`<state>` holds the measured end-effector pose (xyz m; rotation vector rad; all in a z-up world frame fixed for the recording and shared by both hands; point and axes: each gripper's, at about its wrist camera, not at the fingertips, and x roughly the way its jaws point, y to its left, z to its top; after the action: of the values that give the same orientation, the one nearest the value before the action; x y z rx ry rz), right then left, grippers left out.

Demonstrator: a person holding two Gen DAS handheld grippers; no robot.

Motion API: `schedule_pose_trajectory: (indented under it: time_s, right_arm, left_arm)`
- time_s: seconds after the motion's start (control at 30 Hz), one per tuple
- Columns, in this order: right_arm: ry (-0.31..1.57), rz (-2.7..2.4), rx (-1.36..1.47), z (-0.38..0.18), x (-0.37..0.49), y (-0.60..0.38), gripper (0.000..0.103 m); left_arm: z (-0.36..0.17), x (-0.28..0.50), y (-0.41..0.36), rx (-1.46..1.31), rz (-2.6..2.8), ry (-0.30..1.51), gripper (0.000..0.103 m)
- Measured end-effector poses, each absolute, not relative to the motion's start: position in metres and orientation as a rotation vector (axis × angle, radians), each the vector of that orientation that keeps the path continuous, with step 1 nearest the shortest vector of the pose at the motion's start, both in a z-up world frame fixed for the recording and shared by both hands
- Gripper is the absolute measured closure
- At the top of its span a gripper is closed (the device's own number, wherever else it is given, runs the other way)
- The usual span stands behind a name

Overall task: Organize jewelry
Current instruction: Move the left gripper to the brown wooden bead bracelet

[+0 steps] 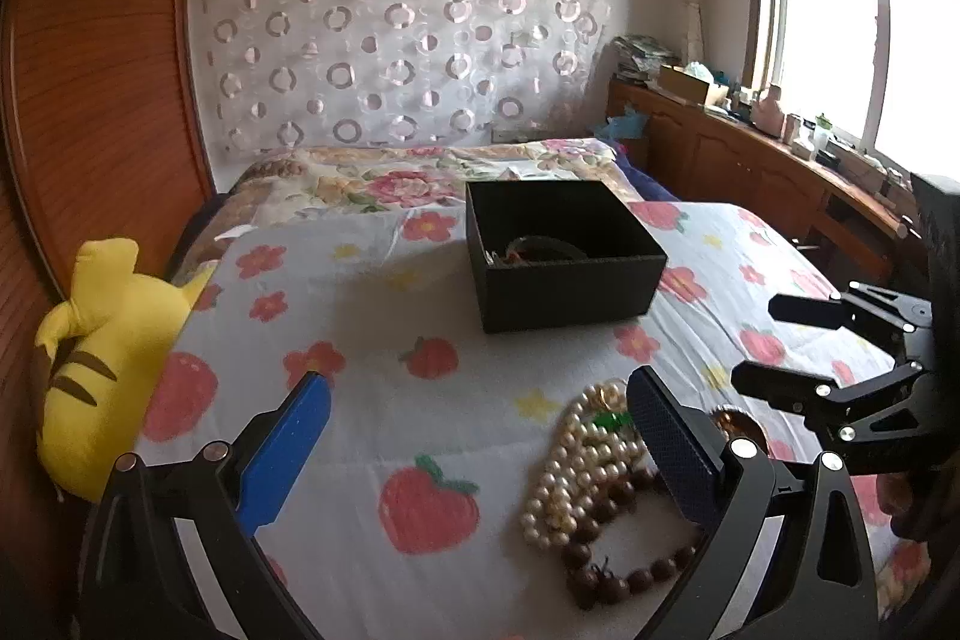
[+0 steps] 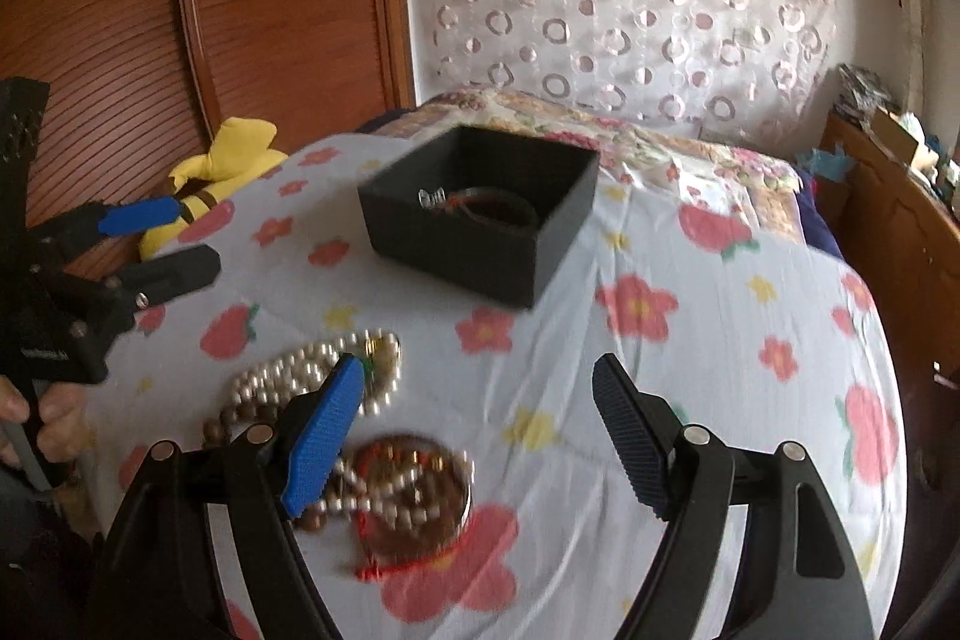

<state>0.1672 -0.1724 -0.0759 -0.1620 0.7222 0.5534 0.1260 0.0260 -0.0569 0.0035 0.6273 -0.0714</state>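
From my left wrist, my left claw is spread wide with nothing between its fingers, hovering over the bed's flower-and-strawberry printed sheet. Just by its dark right finger lies a heap of jewelry — a cream pearl bead necklace tangled with a dark brown wooden bead bracelet. Farther up the bed sits the open black rectangular box, a bangle resting inside. A yellow striped plush toy lies at the bed's left edge. My right claw shows at the right, gaping and empty.

From my right wrist, that claw stands wide open, holding nothing. Below its blue finger sits a round brass-coloured tin with beads in it — the pearls just beyond.
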Motion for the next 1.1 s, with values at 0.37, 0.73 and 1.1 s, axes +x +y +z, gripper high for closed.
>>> schedule_pose_trajectory:
  time_s: [0.37, 0.73, 1.1]
  right_arm:
    - [0.782, 0.523, -0.148, -0.105, 0.142, -0.197, 0.034]
    - [0.759, 0.535, -0.122, -0.110, 0.129, -0.204, 0.034]
    - [0.762, 0.536, -0.088, -0.112, 0.131, -0.209, 0.034]
  left_arm:
    - [-0.087, 0.108, 0.032, -0.030, -0.120, 0.734, 0.044]
    - [-0.110, 0.085, 0.017, -0.110, -0.236, 0.816, 0.073]
    - [-0.117, 0.100, 0.000, -0.072, -0.187, 0.861, 0.081]
